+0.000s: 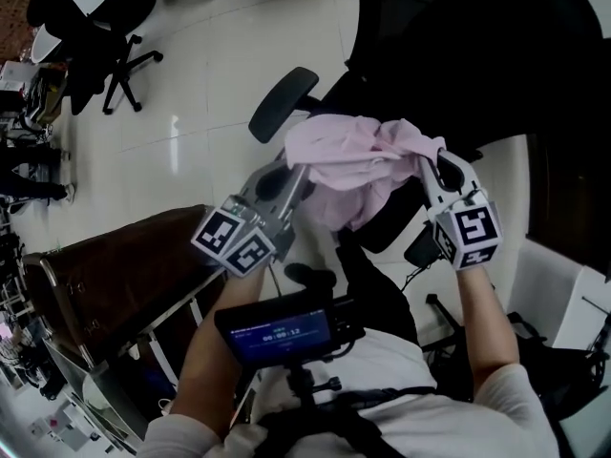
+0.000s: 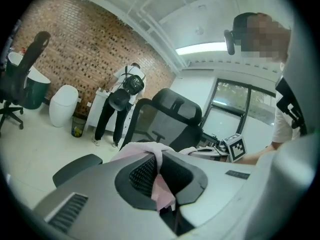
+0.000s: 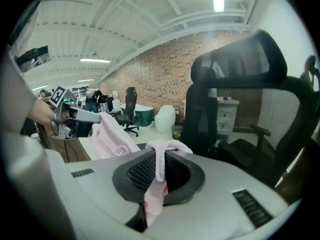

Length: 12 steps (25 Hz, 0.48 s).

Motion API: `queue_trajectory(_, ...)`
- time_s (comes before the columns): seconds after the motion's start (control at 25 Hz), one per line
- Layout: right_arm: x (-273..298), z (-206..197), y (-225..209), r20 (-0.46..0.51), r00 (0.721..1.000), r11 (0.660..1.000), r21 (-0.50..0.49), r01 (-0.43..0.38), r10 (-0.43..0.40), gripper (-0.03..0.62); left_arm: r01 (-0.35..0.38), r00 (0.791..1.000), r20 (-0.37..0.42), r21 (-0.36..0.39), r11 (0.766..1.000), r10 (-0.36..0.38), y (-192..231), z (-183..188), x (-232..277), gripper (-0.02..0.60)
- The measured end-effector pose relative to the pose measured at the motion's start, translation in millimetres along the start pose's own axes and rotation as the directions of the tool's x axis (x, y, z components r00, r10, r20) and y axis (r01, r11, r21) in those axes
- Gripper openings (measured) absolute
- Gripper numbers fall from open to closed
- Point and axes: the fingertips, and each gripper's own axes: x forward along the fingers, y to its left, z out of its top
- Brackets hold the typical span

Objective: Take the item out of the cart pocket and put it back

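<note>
Landmark = the black office chair [image 2: 175,116]. Far L of it, a 2nd wheeled chair [image 1: 95,41] stands on the white tile floor [image 1: 200,113]. Closer in on the L, a white bin [image 2: 64,104] and a person w/ a backpack [image 2: 120,99] are at the brick wall [image 2: 85,44]. Low-L of the chair in the head view lies a dark brown panel [image 1: 115,270] on a metal frame. The L gripper [image 1: 298,172] is raised on the person's side of the chair, near the chair's armrest [image 1: 284,103], w/ its marker cube toward the person. Its fingers [image 2: 142,176] are pressed together on a fold of the pink cloth [image 1: 353,165], which runs up between the pads & spills over the tips. The cloth is bunched up in the air in front of the chair, strung between the 2 grippers. Whether its low edge touches anything can't be told. On the R end of the cloth, close beside the chair's back, the R gripper [image 1: 427,163] has its fingers [image 3: 142,171] clamped on another fold, w/ a strip of pink hanging down through the gap between them. The person's forearms run from both grippers toward the bottom of the head view.
</note>
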Motion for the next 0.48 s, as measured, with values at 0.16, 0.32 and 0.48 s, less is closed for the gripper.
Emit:
queue_trajectory(0.16, -6, 34, 4, 0.058, 0.998, 1.000, -0.013, 0.013, -0.012, 0.018, 0.011, 0.997, 0.071, 0.021, 1.000, -0.012, -9, 31, -6, 0.000)
queue_trajectory(0.32, -13, 63, 7, 0.115, 0.993, 1.000, -0.009, 0.030, -0.029, 0.017, 0.013, 0.992, 0.124, 0.040, 0.999, -0.018, -15, 55, -13, 0.000)
queue_trajectory(0.48, -24, 95, 10, 0.172, 0.984, 0.998, -0.033, 0.044, -0.038, 0.017, 0.014, 0.984, 0.178, 0.053, 0.999, -0.023, -22, 78, -21, 0.000)
